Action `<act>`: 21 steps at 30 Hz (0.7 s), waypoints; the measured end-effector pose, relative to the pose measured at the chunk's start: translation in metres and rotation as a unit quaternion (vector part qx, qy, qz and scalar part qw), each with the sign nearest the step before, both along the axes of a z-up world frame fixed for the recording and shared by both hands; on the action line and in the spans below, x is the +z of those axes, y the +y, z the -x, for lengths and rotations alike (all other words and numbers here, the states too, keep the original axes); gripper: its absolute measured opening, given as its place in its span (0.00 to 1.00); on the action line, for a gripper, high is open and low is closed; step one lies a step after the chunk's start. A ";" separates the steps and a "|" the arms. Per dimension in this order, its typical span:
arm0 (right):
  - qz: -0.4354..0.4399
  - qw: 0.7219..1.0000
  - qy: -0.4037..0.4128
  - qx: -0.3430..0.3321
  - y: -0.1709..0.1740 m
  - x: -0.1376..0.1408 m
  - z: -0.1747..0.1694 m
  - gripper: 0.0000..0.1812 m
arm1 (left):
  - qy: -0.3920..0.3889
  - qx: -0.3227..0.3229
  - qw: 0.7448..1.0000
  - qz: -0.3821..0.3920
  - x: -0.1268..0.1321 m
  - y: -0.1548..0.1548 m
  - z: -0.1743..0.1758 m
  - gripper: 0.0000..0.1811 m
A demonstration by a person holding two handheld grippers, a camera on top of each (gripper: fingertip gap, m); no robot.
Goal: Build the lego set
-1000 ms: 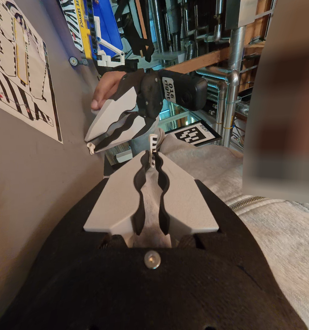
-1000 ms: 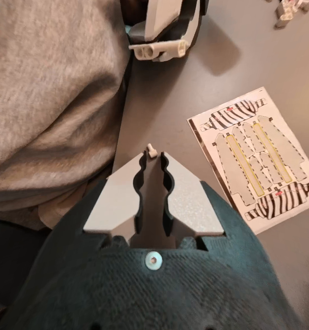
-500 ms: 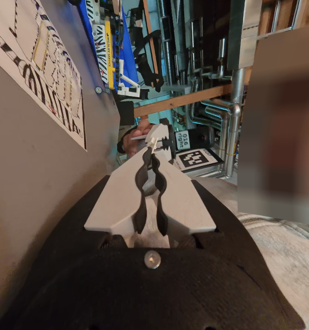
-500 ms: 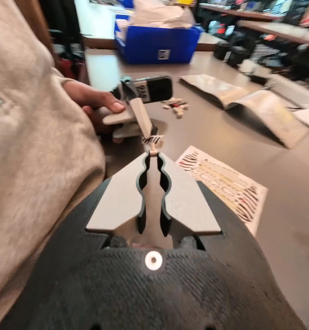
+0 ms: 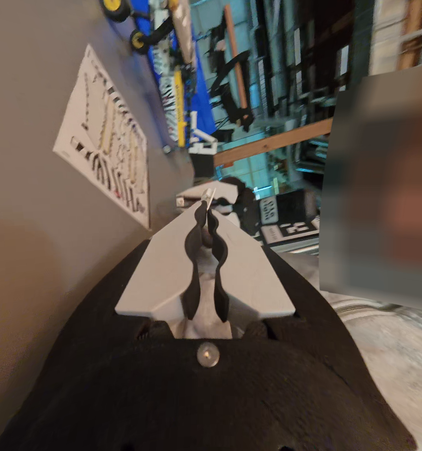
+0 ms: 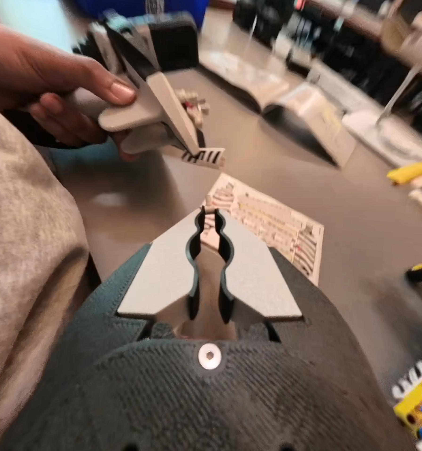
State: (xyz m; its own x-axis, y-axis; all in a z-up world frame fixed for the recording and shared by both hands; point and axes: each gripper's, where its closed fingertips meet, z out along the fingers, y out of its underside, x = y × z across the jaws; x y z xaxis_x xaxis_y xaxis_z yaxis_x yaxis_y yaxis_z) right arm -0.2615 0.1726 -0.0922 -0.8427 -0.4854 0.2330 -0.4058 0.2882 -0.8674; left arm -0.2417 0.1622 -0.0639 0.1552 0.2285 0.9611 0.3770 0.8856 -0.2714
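My left gripper (image 5: 206,211) is shut on a thin white panel with zebra stripes (image 5: 210,197), seen edge-on at its tips. In the right wrist view the left gripper (image 6: 193,148) is at the upper left, held by a hand (image 6: 58,80), with the striped panel (image 6: 204,157) sticking out flat to the right. My right gripper (image 6: 208,212) is shut on a small white pin (image 6: 208,204) and is held above the grey table (image 6: 132,195), below the panel. In the left wrist view the right gripper (image 5: 180,200) lies just beyond my left tips. The views are blurred.
A sticker sheet (image 6: 266,219) lies on the table under the right gripper, and also shows in the left wrist view (image 5: 112,136). The blue and yellow lego vehicle (image 5: 178,102) stands farther off; its yellow corner (image 6: 419,395) is at the lower right. An open booklet (image 6: 290,92) and loose pieces (image 6: 190,102) lie behind. Spacing between my two grippers at the tips: around 4 centimetres.
My right gripper lifted the white pin off the table and swung up to level. The left gripper with the striped panel now looks larger and nearer in the right wrist view.
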 end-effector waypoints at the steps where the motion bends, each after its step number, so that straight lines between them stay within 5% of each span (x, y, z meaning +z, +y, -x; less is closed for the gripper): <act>1: -0.036 0.999 0.000 -0.011 0.002 -0.009 0.007 0.04 | -0.026 -0.005 0.999 0.019 -0.009 0.002 0.000 0.00; 8: -0.105 0.994 -0.017 -0.034 0.007 -0.027 0.024 0.04 | -0.129 -0.030 0.977 0.169 -0.035 0.005 -0.003 0.00; 16: -0.100 0.993 -0.058 -0.032 0.006 -0.019 0.026 0.03 | -0.199 -0.068 0.891 0.402 -0.061 0.024 -0.012 0.00; 21: -0.093 0.994 -0.053 -0.029 0.007 -0.018 0.024 0.03 | -0.214 -0.065 0.861 0.456 -0.061 0.027 -0.010 0.03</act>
State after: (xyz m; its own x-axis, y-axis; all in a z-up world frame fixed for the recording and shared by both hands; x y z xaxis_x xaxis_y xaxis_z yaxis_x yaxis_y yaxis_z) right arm -0.2859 0.1798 -0.1100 -0.8853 -0.4621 0.0518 -0.2931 0.4680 -0.8337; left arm -0.2319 0.1887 -0.1246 -0.0881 0.9260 0.3672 0.6958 0.3210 -0.6425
